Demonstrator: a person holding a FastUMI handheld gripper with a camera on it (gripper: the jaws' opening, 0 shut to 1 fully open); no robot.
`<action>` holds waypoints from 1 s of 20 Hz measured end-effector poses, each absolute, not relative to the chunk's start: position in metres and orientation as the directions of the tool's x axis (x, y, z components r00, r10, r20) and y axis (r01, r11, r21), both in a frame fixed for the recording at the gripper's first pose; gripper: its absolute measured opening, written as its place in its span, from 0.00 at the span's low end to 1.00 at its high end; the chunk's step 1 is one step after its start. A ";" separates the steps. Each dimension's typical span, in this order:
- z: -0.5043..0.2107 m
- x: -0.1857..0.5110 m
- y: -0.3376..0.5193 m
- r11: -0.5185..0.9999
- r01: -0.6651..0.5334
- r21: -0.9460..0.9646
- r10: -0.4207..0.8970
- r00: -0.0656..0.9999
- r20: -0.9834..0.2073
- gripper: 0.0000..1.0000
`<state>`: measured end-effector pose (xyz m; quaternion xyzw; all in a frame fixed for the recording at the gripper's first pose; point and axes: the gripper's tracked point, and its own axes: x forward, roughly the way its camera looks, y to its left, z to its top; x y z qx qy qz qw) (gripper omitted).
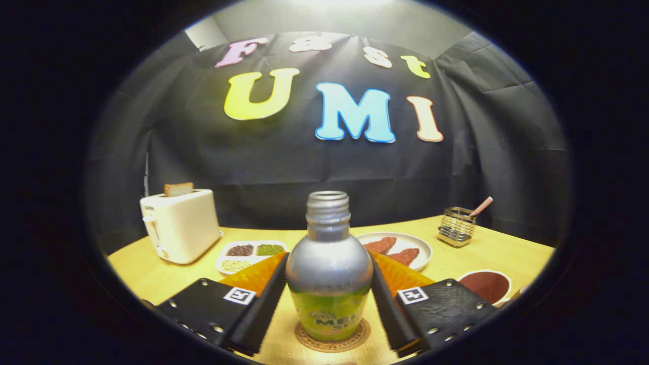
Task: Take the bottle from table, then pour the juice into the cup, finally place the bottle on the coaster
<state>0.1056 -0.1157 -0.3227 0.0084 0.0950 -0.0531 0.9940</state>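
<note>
Wooden and pale, the smooth table top (152, 276) spreads under everything you have in front of you, with the boxy cream toaster (180, 225) and its slice of toast well off beyond your left finger. Next in size is the silver-shouldered bottle with a green label (328, 276), uncapped, its threaded metal neck bare; it stands upright on the round cork-coloured coaster (332, 338), right between your fingers. Your gripper (328, 304) sits around it with the ribbed inner faces close against its rounded sides, but you cannot tell from here whether both are actually pressing or have just let go. Judging by where the bottle stands, you look to be at the last step, the placing, with only the release and the withdrawal left; no cup shows ahead of you, so whether the pouring was done cannot be checked. Beyond the bottle lie a white plate with two reddish pieces (400, 248), a divided white tray of grains (251, 253), a small wire holder (456, 225), and a bowl of dark red powder (487, 285).
</note>
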 end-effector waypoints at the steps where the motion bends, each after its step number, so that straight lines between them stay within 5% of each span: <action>1: -0.313 0.106 -0.116 0.995 0.104 -0.006 -0.103 0.979 -0.174 0.93; 11: -0.143 0.053 -0.119 0.988 0.086 -0.125 -0.105 0.983 -0.151 0.96; 20: -0.034 0.022 -0.093 0.997 0.063 -0.036 -0.065 0.996 -0.062 0.96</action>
